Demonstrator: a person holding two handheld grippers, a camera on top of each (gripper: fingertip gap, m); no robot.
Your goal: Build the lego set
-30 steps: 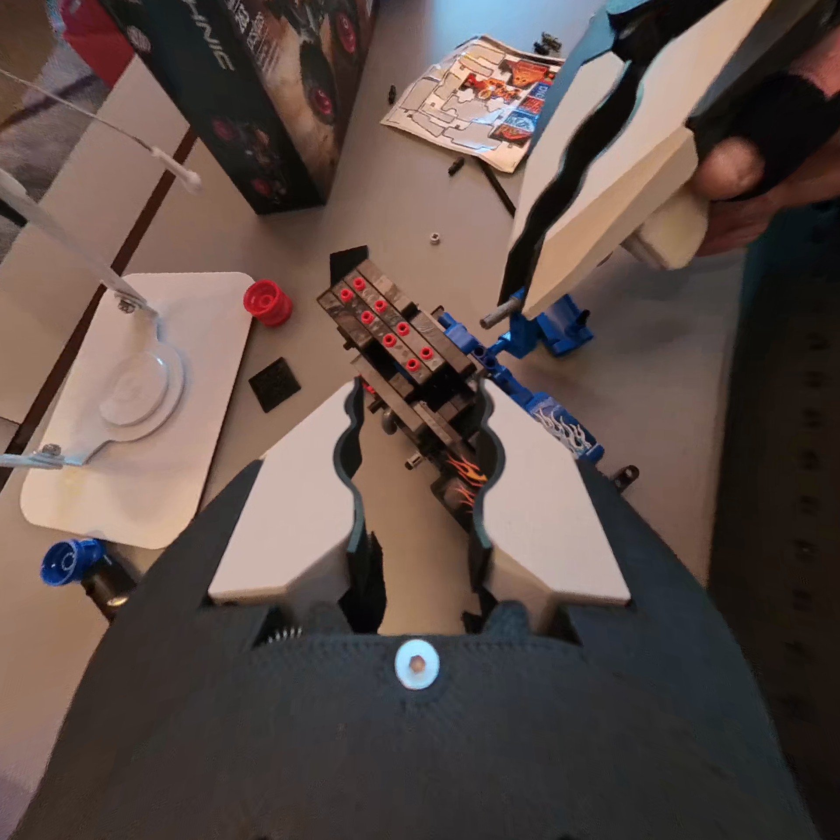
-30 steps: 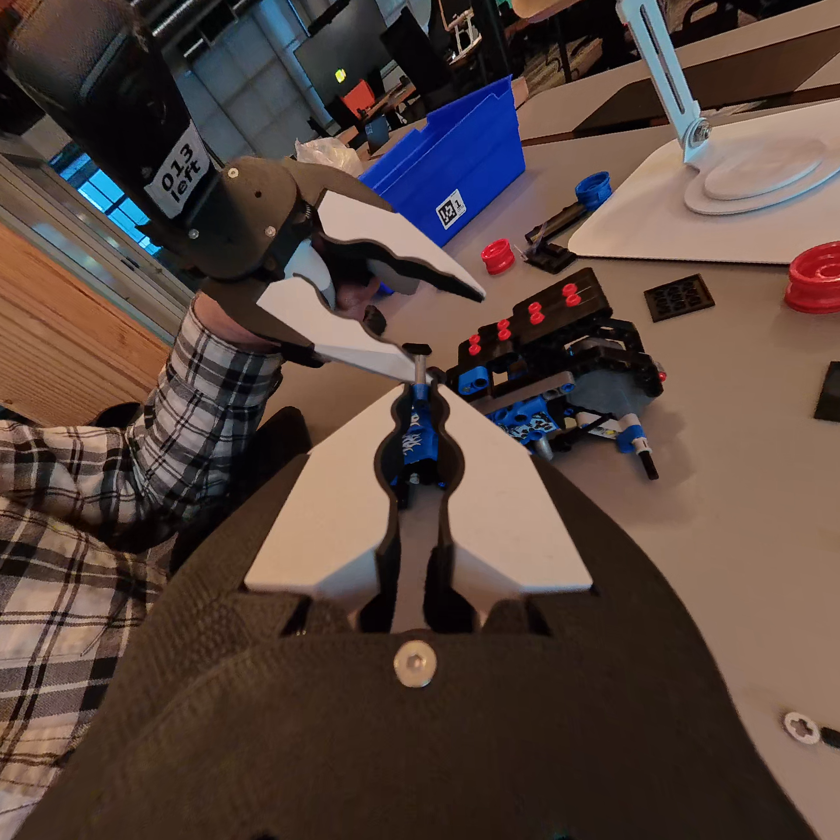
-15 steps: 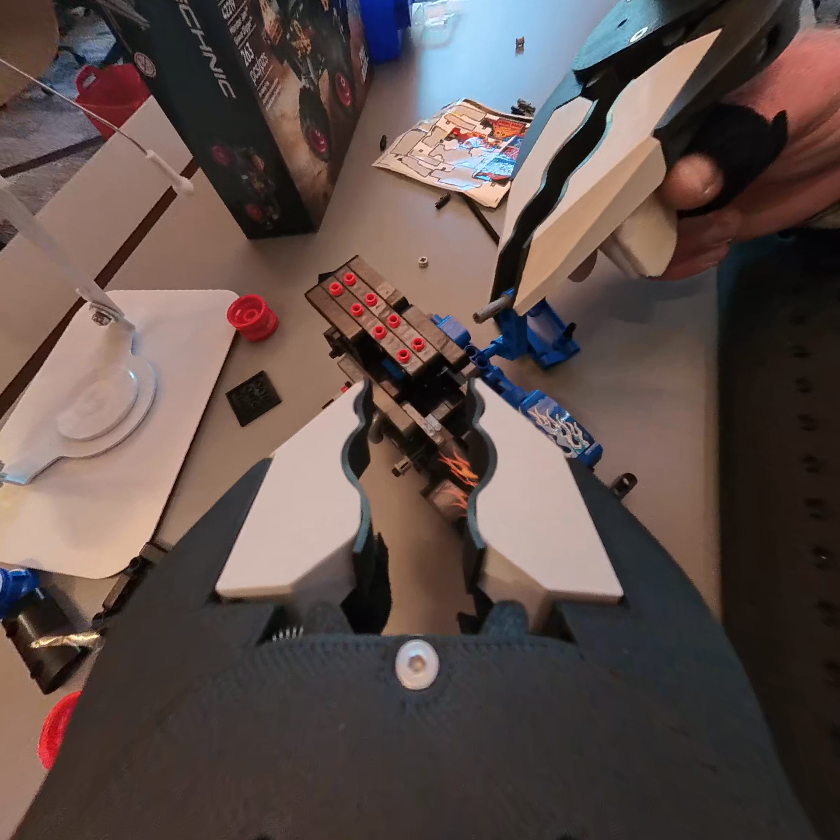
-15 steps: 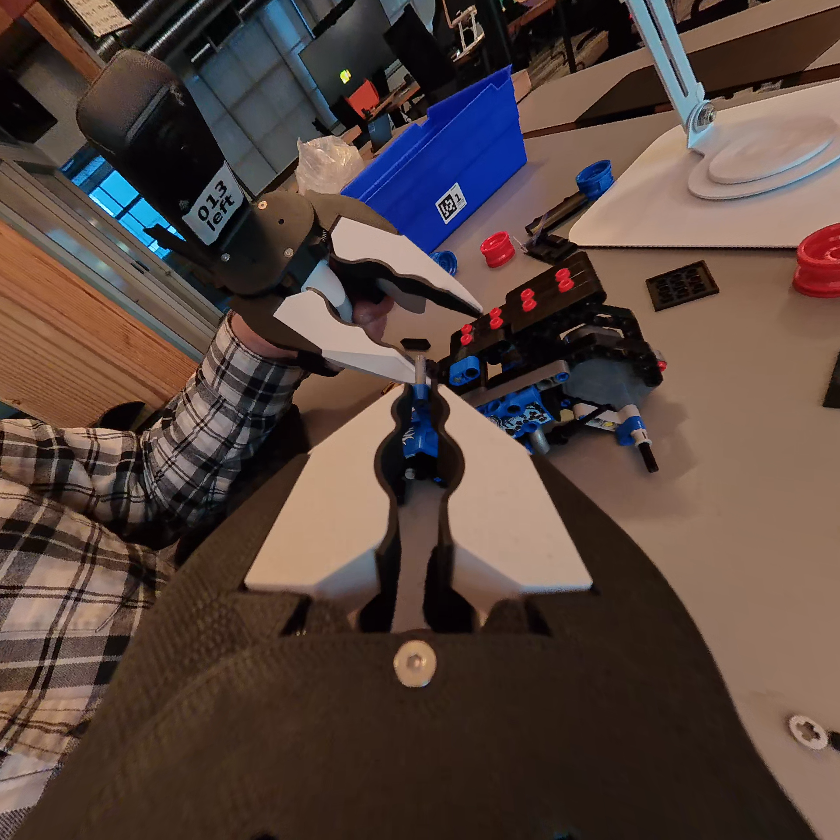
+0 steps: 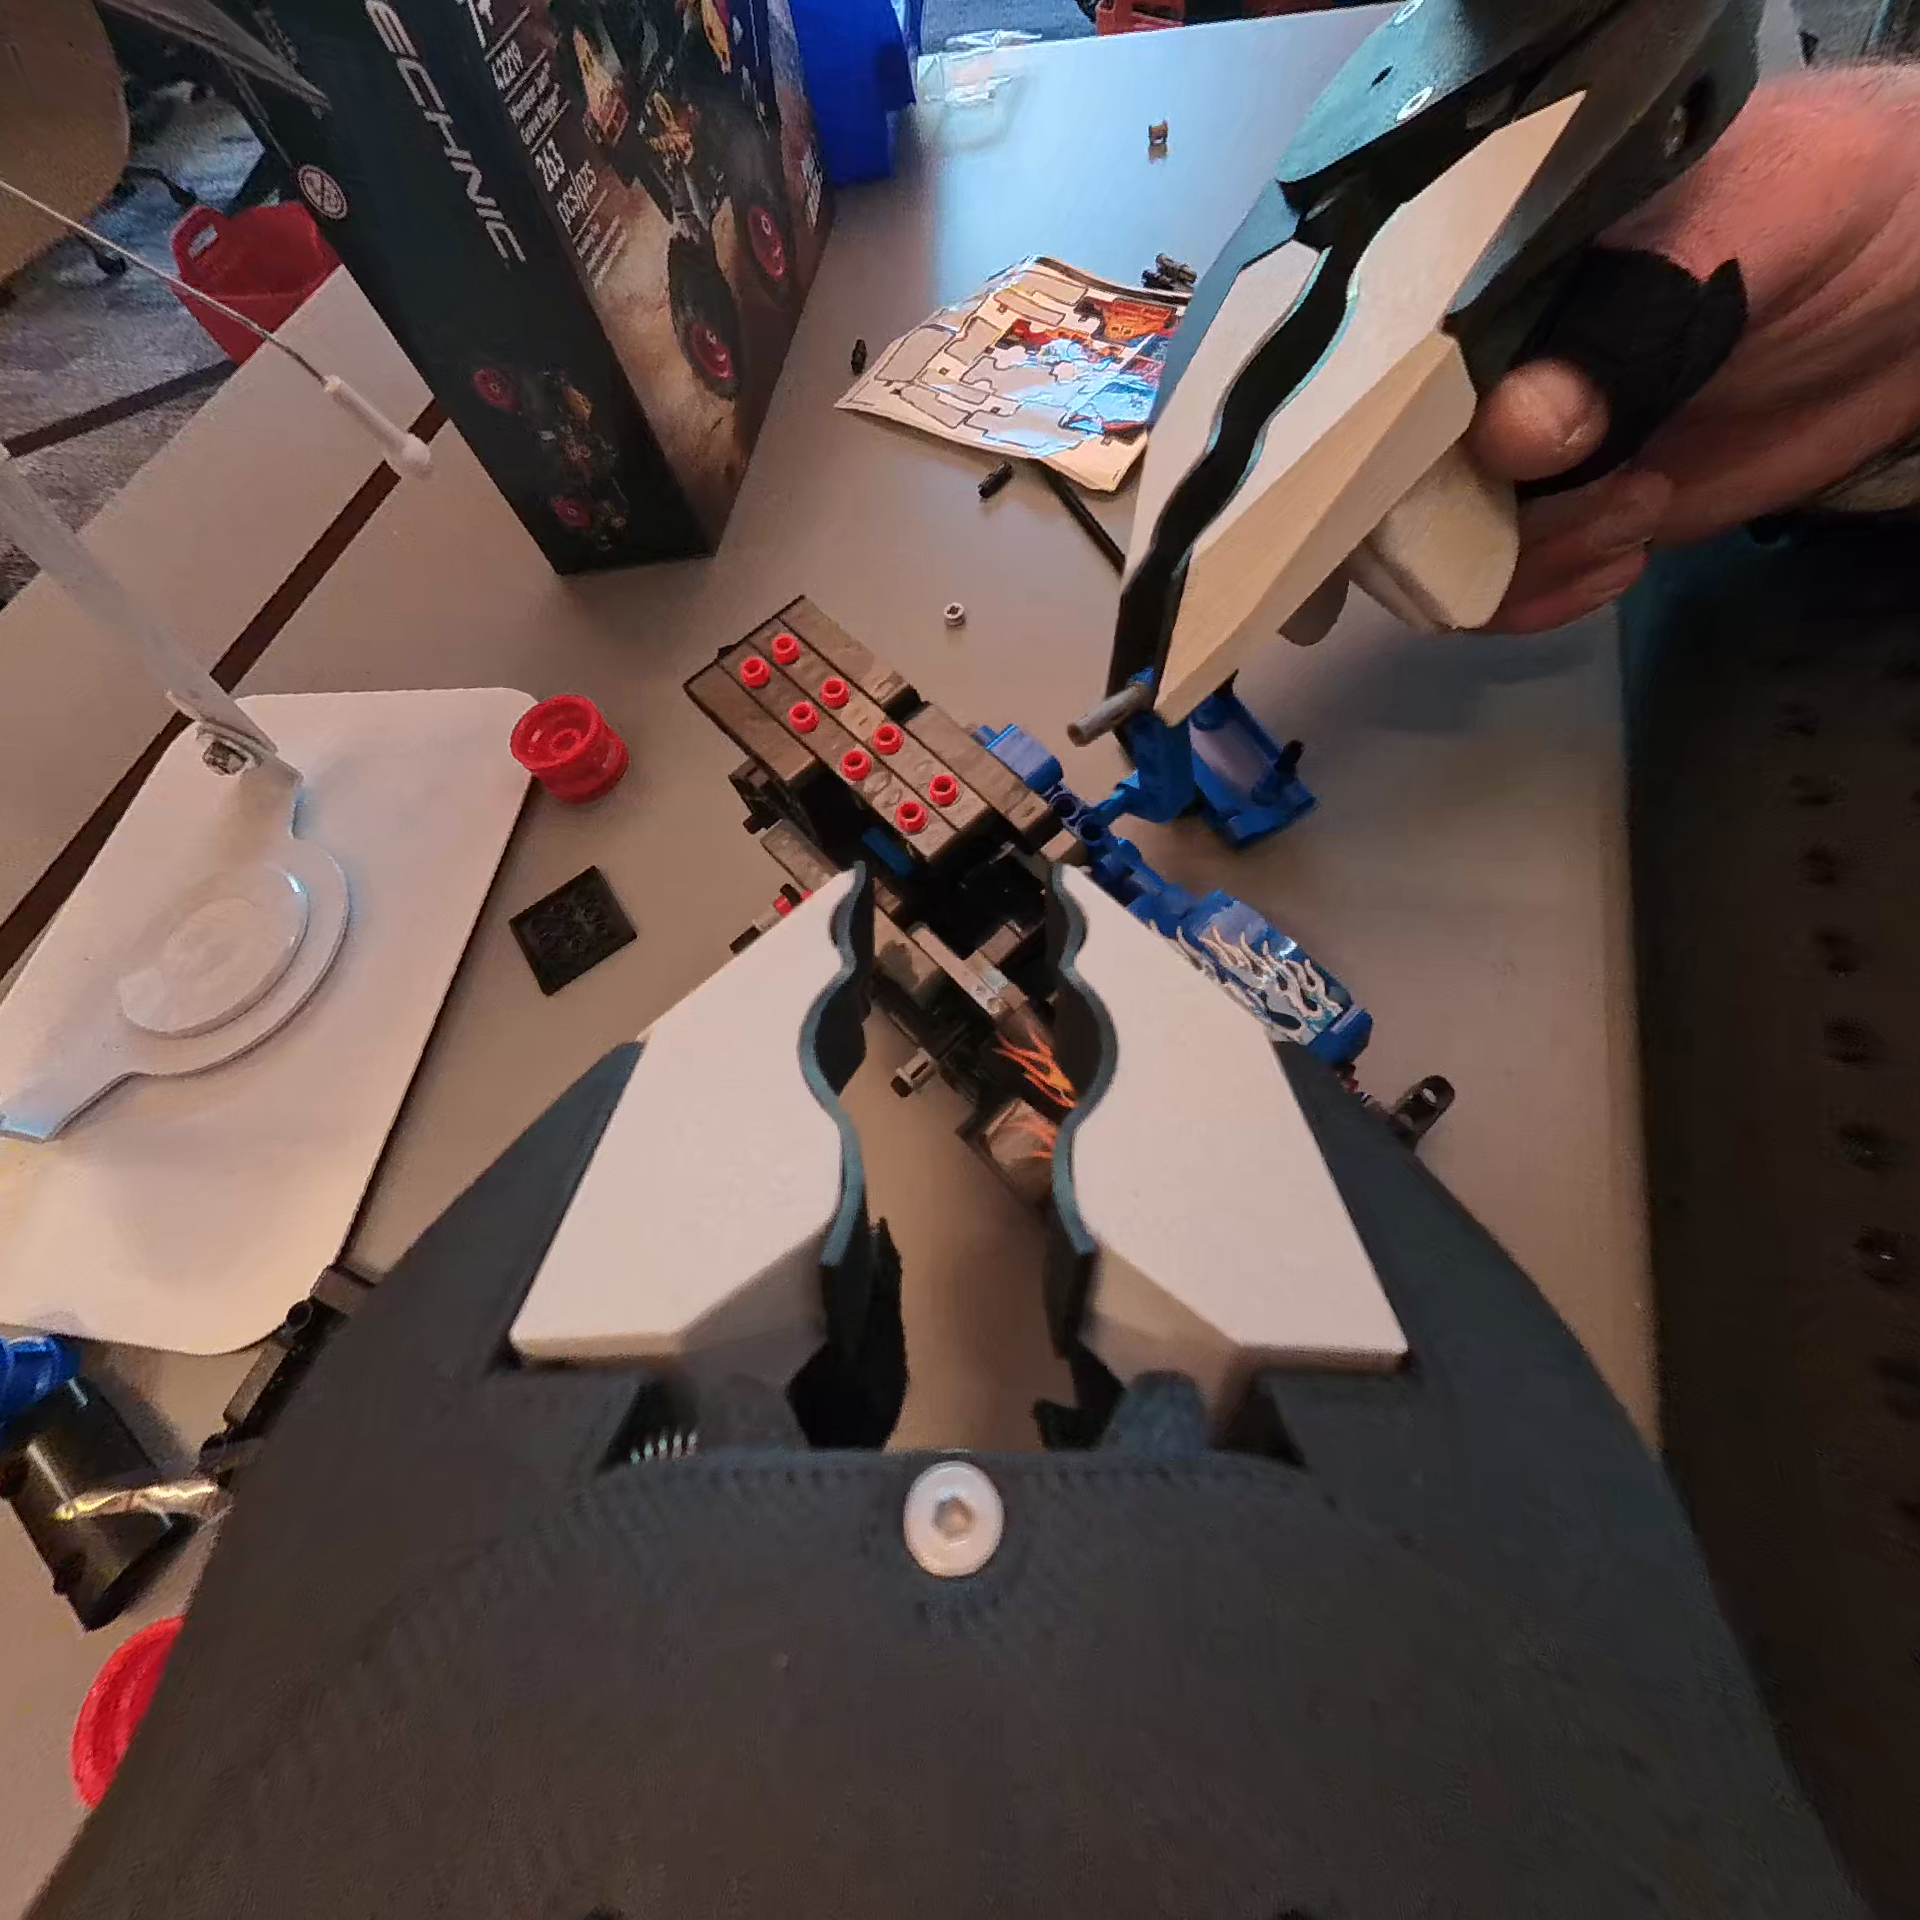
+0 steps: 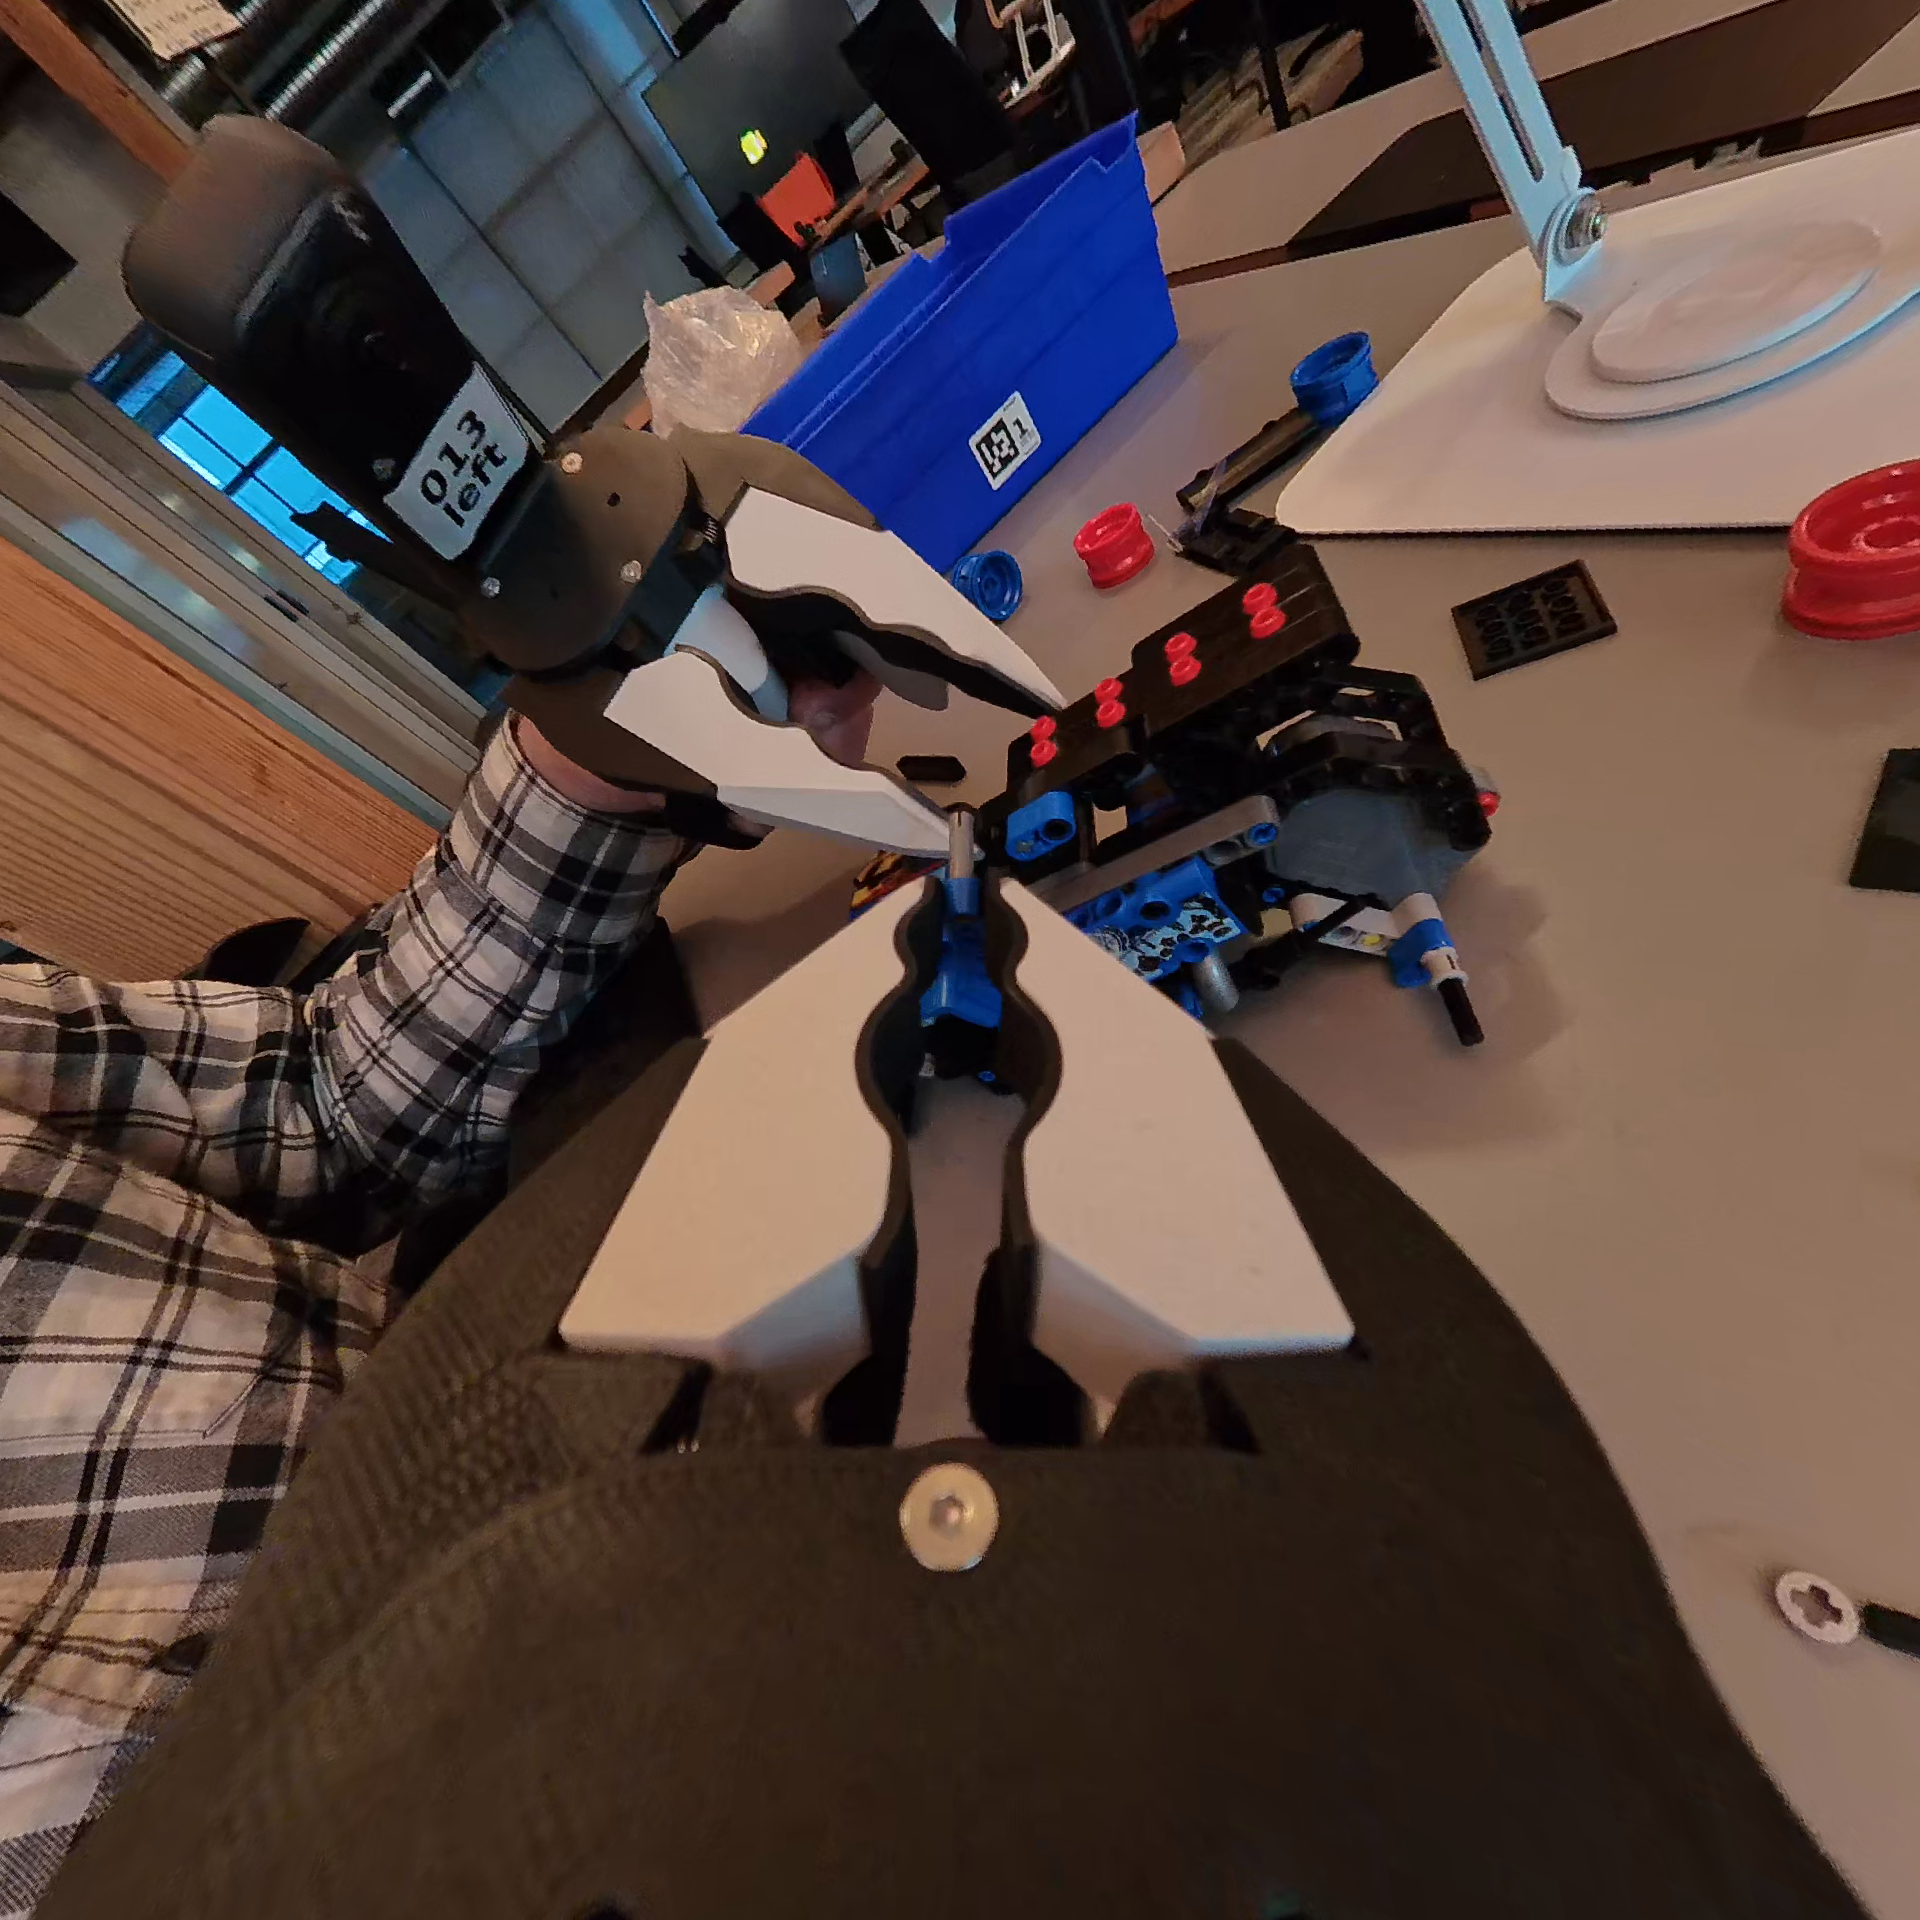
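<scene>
The partly built model (image 5: 883, 769), black with red pins and blue parts, lies on the grey table (image 5: 1455, 935); it also shows in the right wrist view (image 6: 1247, 748). My left gripper (image 5: 956, 904) is open, its fingers either side of the model's near end; I cannot tell if they touch it. My right gripper (image 6: 961, 904) is shut on a blue piece (image 6: 961, 956) with a grey axle (image 6: 961, 836) sticking out past its tips. In the left wrist view the right gripper (image 5: 1132, 717) holds that blue piece (image 5: 1216, 779) right beside the model. A blue flame panel (image 5: 1257, 966) sits on the model's right.
The set's box (image 5: 582, 260) stands at the back, with a sticker sheet (image 5: 1029, 374) to its right. A white stand base (image 5: 208, 987), a red wheel hub (image 5: 569, 748) and a black square plate (image 5: 571, 928) lie to the left. A blue bin (image 6: 987, 343) stands behind my left gripper.
My left gripper has drawn back a little and tilted up, still open at the model's near end. My right gripper keeps the blue piece beside the model.
</scene>
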